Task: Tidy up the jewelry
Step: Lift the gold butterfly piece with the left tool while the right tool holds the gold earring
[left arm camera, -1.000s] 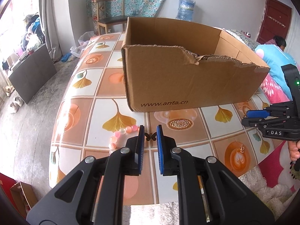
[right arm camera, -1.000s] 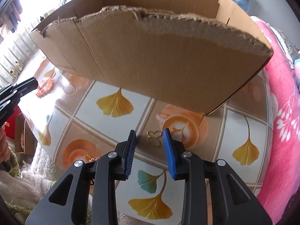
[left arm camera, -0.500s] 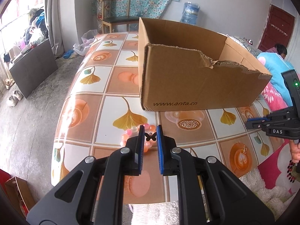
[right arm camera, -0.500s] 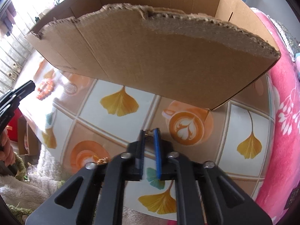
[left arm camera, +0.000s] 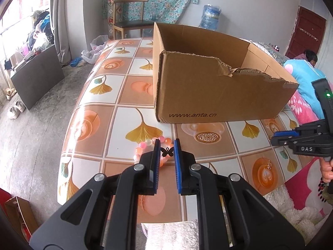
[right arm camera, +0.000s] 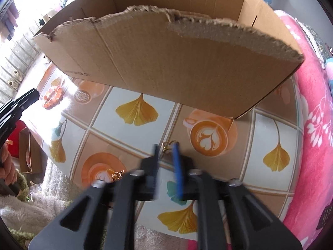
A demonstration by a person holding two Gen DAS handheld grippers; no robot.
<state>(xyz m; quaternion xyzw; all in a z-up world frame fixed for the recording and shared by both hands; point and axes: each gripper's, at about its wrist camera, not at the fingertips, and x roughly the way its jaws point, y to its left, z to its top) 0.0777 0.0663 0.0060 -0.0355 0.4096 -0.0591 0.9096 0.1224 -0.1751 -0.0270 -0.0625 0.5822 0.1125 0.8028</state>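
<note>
My left gripper (left arm camera: 167, 151) is shut on a small black butterfly charm (left arm camera: 167, 152) and holds it above the table's near edge. A pink and orange bead bracelet (left arm camera: 143, 145) lies on the table just beyond it, and also shows in the right wrist view (right arm camera: 52, 100). My right gripper (right arm camera: 165, 152) is shut on a gold butterfly earring (right arm camera: 168, 145), lifted a little off the table. A small gold piece (right arm camera: 117, 175) lies on the table to its left and also shows in the left wrist view (left arm camera: 270, 164). The open cardboard box (left arm camera: 218, 83) stands behind both grippers.
The box (right arm camera: 166, 62) has a torn near wall. The tiled tablecloth (left arm camera: 104, 125) ends close in front of both grippers. A pink blanket (right arm camera: 312, 125) lies to the right. A chair (left arm camera: 129, 20) and a water bottle (left arm camera: 210, 17) stand far behind.
My right gripper closed on the gold earring and lifted it slightly. My left gripper, still shut on the black charm, pulled back and up from the box.
</note>
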